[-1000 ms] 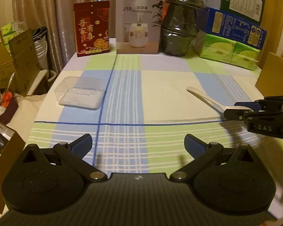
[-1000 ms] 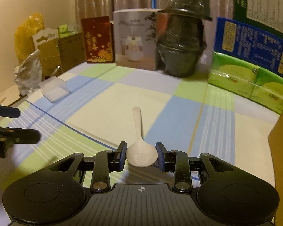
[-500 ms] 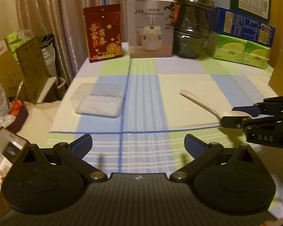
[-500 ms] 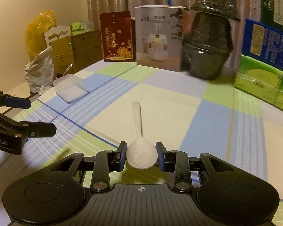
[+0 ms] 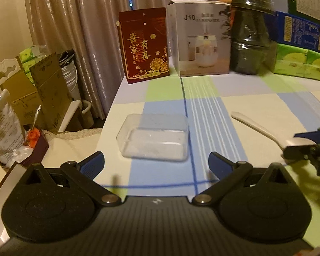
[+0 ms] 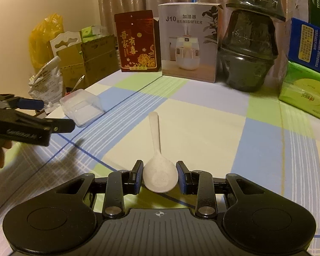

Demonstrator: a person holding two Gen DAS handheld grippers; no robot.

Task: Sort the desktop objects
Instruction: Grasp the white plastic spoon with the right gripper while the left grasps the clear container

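Spoon (image 6: 160,176) bowl clamped in right gripper (image 6: 160,176), handle pointing far, ready for carry; left gripper (image 5: 156,160) jaws apart, near clear box (image 5: 154,137), likely steadying it.

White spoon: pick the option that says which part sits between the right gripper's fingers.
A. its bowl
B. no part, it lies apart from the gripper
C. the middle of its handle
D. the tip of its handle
A. In the right wrist view, the white spoon has its rounded bowl between the right gripper fingers, while the handle points away across the tablecloth.
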